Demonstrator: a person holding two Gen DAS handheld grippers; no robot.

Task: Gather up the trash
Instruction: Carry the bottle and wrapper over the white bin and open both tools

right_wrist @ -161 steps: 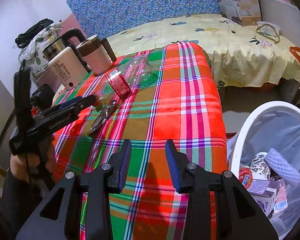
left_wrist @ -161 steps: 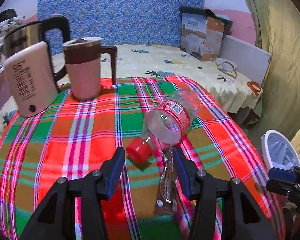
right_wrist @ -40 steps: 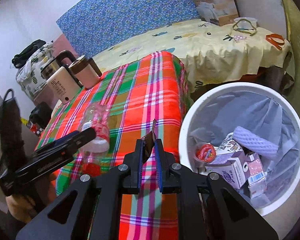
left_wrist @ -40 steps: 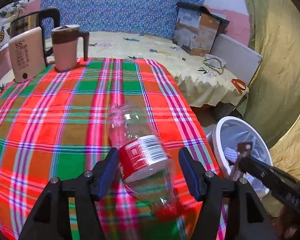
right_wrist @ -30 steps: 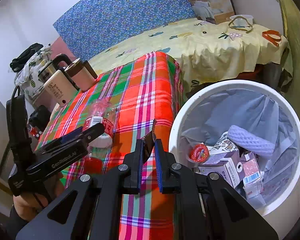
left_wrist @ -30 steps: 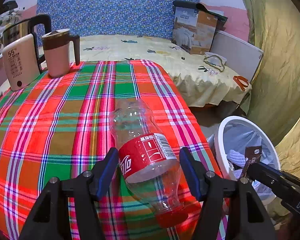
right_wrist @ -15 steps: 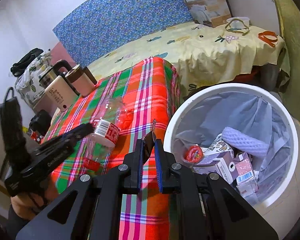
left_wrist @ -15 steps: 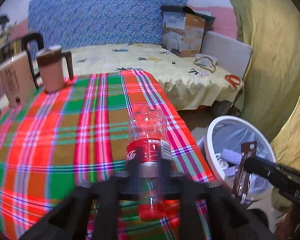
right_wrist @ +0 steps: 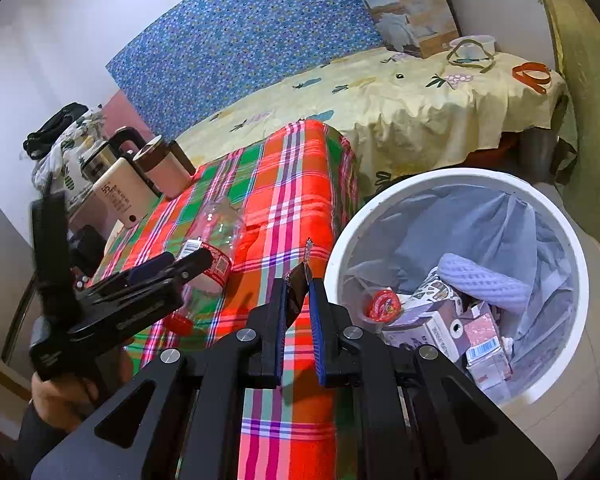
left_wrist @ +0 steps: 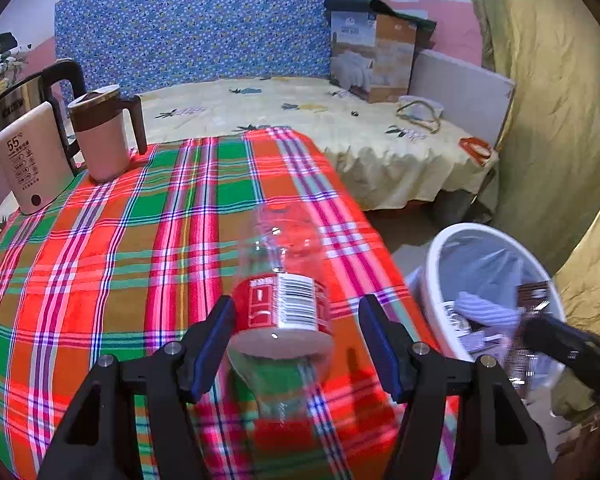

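Observation:
A clear plastic bottle [left_wrist: 280, 292] with a red label and red cap sits between the fingers of my left gripper [left_wrist: 296, 340], cap towards the camera, above the plaid tablecloth [left_wrist: 140, 240]. The left finger touches the label; a gap shows on the right side. The bottle also shows in the right wrist view [right_wrist: 212, 244]. My right gripper [right_wrist: 298, 300] is shut on a thin dark wrapper [right_wrist: 298, 280] next to the rim of the white bin [right_wrist: 540, 208]. The bin shows in the left wrist view [left_wrist: 432, 264] too.
A cream kettle [left_wrist: 32, 160] and a pink mug with a brown lid [left_wrist: 100, 136] stand at the table's far left. A bed with a yellow sheet [left_wrist: 300, 120] lies behind. The bin holds cartons and other trash [right_wrist: 452, 312]. A yellow curtain [left_wrist: 560, 120] hangs on the right.
My left gripper has carried the bottle towards the table's right edge and turned it upright-ish, cap towards the camera. My right gripper with the wrapper has stayed by the bin's rim.

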